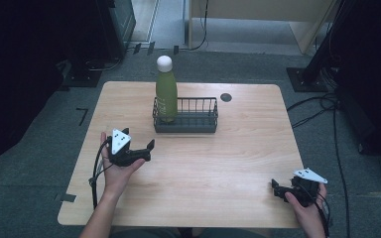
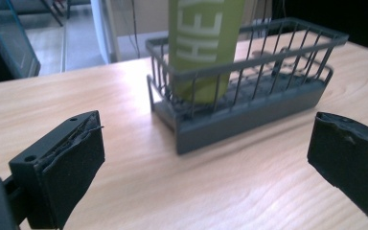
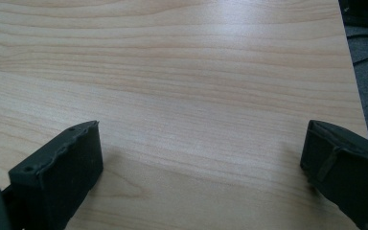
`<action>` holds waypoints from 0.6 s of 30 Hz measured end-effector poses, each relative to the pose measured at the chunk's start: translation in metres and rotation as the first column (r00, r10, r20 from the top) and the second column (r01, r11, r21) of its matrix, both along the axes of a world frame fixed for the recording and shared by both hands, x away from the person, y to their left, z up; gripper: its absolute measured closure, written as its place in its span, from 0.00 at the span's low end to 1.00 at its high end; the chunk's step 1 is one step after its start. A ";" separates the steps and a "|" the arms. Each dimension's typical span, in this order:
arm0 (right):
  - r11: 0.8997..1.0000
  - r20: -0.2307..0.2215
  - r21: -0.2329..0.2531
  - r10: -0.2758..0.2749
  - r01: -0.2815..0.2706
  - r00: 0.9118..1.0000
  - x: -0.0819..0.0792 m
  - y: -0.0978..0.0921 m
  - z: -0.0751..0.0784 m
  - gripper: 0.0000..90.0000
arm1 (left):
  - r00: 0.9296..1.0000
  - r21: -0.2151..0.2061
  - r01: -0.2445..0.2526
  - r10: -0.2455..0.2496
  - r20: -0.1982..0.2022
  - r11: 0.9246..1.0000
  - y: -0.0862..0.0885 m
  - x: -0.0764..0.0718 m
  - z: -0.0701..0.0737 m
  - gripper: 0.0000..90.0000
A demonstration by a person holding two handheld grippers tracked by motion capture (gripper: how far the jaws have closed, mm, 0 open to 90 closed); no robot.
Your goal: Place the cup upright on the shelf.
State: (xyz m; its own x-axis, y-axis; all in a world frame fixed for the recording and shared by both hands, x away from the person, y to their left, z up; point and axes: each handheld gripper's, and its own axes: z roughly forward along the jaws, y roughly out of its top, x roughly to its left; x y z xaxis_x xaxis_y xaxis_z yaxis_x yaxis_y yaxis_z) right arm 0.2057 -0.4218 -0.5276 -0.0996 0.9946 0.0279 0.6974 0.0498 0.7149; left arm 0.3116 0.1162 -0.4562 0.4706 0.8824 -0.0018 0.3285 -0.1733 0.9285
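Note:
A green bottle [image 1: 166,91] with a white cap stands upright in the left end of a dark wire basket [image 1: 193,124] at the back middle of the wooden table [image 1: 218,163]. My left gripper [image 1: 149,150] is held just left of and in front of the basket, open, with nothing between its jaws. In the left gripper view the bottle [image 2: 203,43] and the basket [image 2: 249,115] lie straight ahead beyond the open left gripper [image 2: 206,163]. My right gripper [image 1: 276,189] rests near the table's front right corner, open. In the right gripper view the right gripper [image 3: 201,167] faces bare wood.
A small dark round grommet [image 1: 225,97] sits in the tabletop behind the basket. Cables [image 1: 327,109] run over the grey floor to the right of the table. The table's right edge [image 3: 354,81] lies close to my right gripper.

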 end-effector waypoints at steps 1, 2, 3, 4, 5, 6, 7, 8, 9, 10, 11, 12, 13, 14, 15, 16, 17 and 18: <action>1.000 0.000 -0.001 0.001 -0.001 1.000 0.000 0.000 0.000 0.00 | 1.000 0.001 -0.001 0.001 -0.005 1.000 0.001 -0.001 -0.001 0.00; 1.000 0.000 0.000 0.000 0.000 1.000 0.000 0.000 0.000 0.00 | 1.000 0.003 -0.004 0.004 -0.009 1.000 0.004 -0.003 -0.003 0.00; 1.000 0.000 -0.001 0.001 -0.001 1.000 0.000 0.000 0.000 0.00 | 1.000 0.000 -0.005 0.005 -0.015 1.000 0.006 -0.005 -0.006 0.00; 1.000 0.000 -0.001 0.001 -0.001 1.000 0.000 0.000 0.000 0.00 | 1.000 0.001 -0.008 0.008 -0.019 1.000 0.008 -0.006 -0.007 0.00; 1.000 0.000 -0.001 0.001 -0.001 1.000 0.000 0.000 0.000 0.00 | 1.000 0.001 -0.012 0.012 -0.024 1.000 0.010 -0.008 -0.009 0.00; 1.000 0.000 -0.001 0.001 -0.001 1.000 0.000 0.000 0.000 0.00 | 0.999 0.005 -0.016 0.016 -0.028 1.000 0.012 -0.010 -0.011 0.00; 1.000 -0.001 0.000 0.000 0.000 1.000 0.000 0.000 0.000 0.00 | 0.999 0.008 -0.020 0.020 -0.034 1.000 0.015 -0.013 -0.013 0.00; 1.000 -0.001 -0.001 0.000 0.000 1.000 0.000 0.000 0.000 0.00 | 0.999 0.011 -0.024 0.024 -0.039 1.000 0.017 -0.014 -0.015 0.00; 1.000 -0.001 -0.001 0.000 0.000 1.000 0.000 0.000 0.000 0.00 | 0.999 0.012 -0.030 0.030 -0.045 0.999 0.020 -0.016 -0.016 0.00; 1.000 -0.001 -0.001 0.000 0.000 1.000 0.000 0.000 0.000 0.00 | 0.998 0.012 -0.035 0.036 -0.053 0.999 0.023 -0.018 -0.018 0.00; 1.000 -0.001 -0.001 0.000 0.000 1.000 0.000 0.000 0.000 0.00 | 0.997 0.009 -0.043 0.043 -0.060 0.999 0.027 -0.020 -0.020 0.00; 1.000 -0.001 -0.001 0.000 0.000 1.000 0.000 0.000 0.000 0.00 | 0.997 0.014 -0.047 0.048 -0.064 0.999 0.029 -0.022 -0.021 0.00; 1.000 -0.001 -0.001 0.000 0.000 1.000 0.000 0.000 0.000 0.00 | 0.996 0.020 -0.053 0.055 -0.070 0.998 0.032 -0.024 -0.023 0.00; 1.000 -0.001 -0.001 0.000 0.000 1.000 0.000 0.000 0.000 0.00 | 0.995 0.030 -0.059 0.061 -0.078 0.998 0.036 -0.027 -0.025 0.00; 1.000 -0.001 -0.002 0.000 0.000 1.000 0.000 0.000 0.000 0.00 | 0.994 0.039 -0.065 0.068 -0.084 0.997 0.038 -0.029 -0.026 0.00; 1.000 -0.001 -0.001 0.000 0.000 1.000 0.000 0.000 0.000 0.00 | 0.993 0.043 -0.069 0.073 -0.088 0.997 0.040 -0.030 -0.028 0.00; 1.000 -0.001 -0.002 0.000 0.000 1.000 0.000 0.000 0.000 0.00 | 0.992 0.050 -0.076 0.080 -0.095 0.996 0.044 -0.033 -0.029 0.00; 1.000 -0.001 -0.002 0.000 0.000 1.000 0.000 0.000 0.000 0.00 | 0.991 0.060 -0.081 0.087 -0.103 0.995 0.047 -0.035 -0.031 0.00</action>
